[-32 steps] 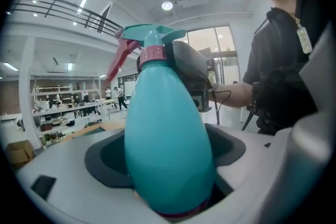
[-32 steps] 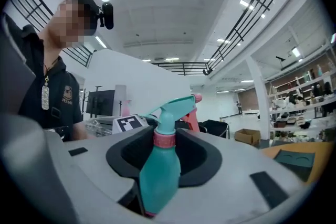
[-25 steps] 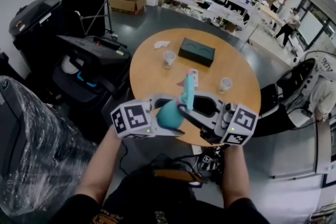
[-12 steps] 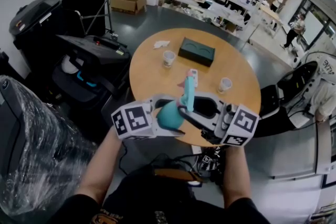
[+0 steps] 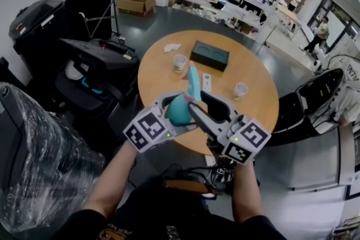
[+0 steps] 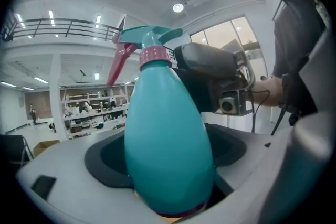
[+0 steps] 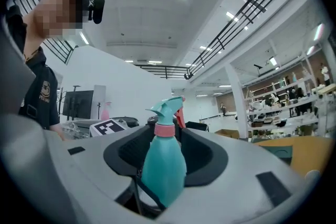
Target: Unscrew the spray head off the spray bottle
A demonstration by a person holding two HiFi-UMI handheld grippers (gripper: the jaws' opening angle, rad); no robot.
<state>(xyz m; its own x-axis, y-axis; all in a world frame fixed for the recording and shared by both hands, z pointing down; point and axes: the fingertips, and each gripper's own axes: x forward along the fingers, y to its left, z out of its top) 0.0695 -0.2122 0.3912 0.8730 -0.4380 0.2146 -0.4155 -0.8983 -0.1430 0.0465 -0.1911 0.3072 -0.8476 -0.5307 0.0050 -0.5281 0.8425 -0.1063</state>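
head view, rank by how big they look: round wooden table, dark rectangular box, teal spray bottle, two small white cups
1. Round wooden table.
2. Teal spray bottle and dark rectangular box: about alike, and the bottle sits nearer the camera, so unranked.
3. Two small white cups, alike with each other.

In the head view the left gripper and the right gripper no longer face each other across the middle of the frame. Both now angle toward the top of the frame, and their marker cubes sit closer together and turned cornerwise. The right gripper's jaws have just been opening, with the spray bottle between them and loose of their pads. The spray head is now higher and further left, uncovering the white remote on the table. At upper right, a person is further right.
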